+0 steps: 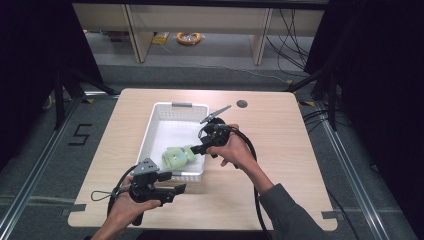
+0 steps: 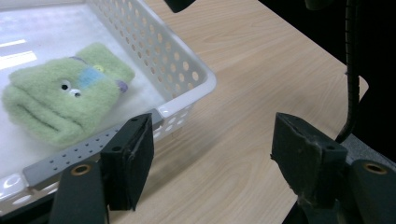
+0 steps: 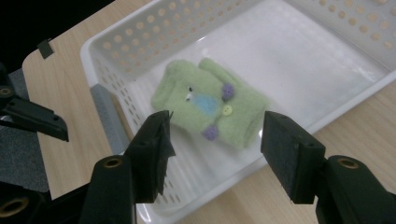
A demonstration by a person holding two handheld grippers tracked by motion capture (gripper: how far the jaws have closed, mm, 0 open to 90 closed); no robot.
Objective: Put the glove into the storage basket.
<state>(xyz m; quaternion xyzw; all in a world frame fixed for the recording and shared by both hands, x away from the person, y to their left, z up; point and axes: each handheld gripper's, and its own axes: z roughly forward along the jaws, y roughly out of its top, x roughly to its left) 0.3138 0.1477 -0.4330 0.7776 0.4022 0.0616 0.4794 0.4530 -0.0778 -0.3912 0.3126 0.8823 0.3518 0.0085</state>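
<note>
- Green toy (image 3: 210, 112), beyond the right gripper's jaws: fuzzy matt fleece cloth.
- Basket (image 3: 140, 56): glossy white perforated plastic.
- Table (image 2: 261, 70): smooth pale wood-grain surface.

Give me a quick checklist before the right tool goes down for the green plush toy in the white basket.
1. Right tool open: ok, jaws stand wide apart.
2. Right tool aimed at the green plush toy: ok, the toy lies between and beyond its jaws.
3. Toy free of clutter: ok, it lies alone on the floor of the white basket.
4. Left tool out of the way: ok, open, over the table just outside the basket's near rim.
5. Basket steadied: not ok, neither tool holds it.
</note>
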